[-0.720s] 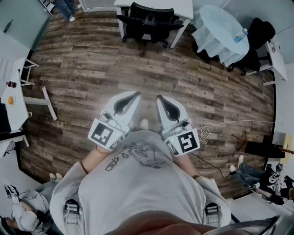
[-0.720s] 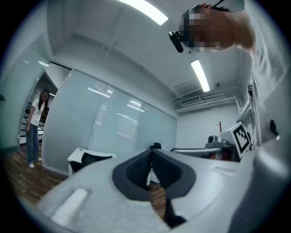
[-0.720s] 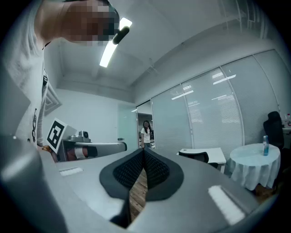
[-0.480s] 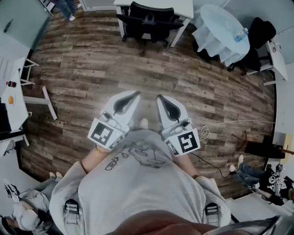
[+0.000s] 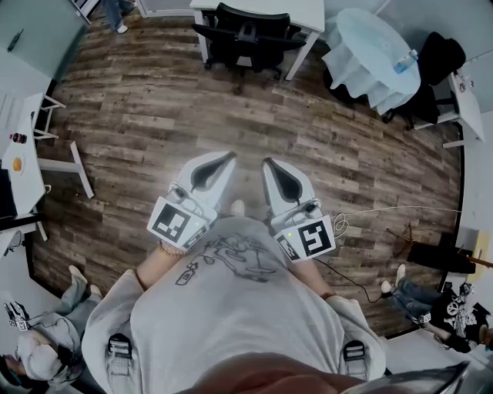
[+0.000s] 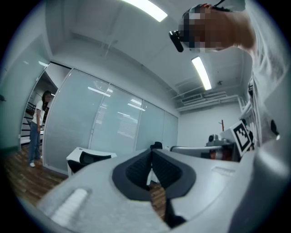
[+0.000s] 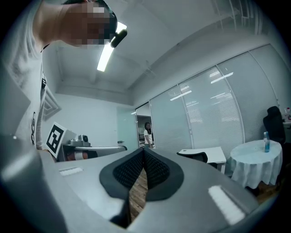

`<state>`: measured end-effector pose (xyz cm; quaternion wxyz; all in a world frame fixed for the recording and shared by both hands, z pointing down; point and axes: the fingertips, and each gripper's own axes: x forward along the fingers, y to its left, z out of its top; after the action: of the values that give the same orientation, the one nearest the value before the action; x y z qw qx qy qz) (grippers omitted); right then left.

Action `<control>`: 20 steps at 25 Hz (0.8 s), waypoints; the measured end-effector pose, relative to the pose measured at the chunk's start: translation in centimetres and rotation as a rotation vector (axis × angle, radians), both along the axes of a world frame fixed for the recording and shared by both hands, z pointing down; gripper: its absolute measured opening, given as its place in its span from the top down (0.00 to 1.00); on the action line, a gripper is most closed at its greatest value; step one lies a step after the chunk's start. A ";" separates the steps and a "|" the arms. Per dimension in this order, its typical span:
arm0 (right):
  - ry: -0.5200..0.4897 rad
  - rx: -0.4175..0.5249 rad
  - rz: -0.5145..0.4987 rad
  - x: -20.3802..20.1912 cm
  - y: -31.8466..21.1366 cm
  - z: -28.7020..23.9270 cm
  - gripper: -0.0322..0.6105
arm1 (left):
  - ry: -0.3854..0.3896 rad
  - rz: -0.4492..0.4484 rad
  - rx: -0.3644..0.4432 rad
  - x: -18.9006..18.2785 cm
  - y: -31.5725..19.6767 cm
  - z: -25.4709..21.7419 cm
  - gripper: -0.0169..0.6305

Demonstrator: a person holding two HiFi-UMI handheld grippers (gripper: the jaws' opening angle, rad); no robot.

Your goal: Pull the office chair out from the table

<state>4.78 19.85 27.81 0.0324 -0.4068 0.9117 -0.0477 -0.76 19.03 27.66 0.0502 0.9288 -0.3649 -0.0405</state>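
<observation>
My left gripper (image 5: pixel 228 157) is held level near my body over the wooden floor (image 5: pixel 139 115), jaws pressed together on nothing. My right gripper (image 5: pixel 267 162), just beside it, is closed and empty too. The black office chair (image 5: pixel 248 35) stands at the far side, pushed up against the white table (image 5: pixel 308 11), well apart from both grippers.
</observation>
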 end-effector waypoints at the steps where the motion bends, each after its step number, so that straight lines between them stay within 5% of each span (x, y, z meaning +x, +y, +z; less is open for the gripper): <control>1: 0.000 0.000 -0.003 0.4 -0.2 0.0 0.94 | -0.001 -0.004 0.000 0.4 -0.2 0.0 0.97; 20: 0.008 -0.018 -0.049 2.8 -3.7 1.9 0.94 | -0.007 -0.045 -0.011 2.6 -3.7 1.7 0.97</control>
<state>7.53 16.11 29.68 0.0240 -0.3848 0.9210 -0.0552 1.84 15.32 29.40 0.0534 0.9201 -0.3863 -0.0365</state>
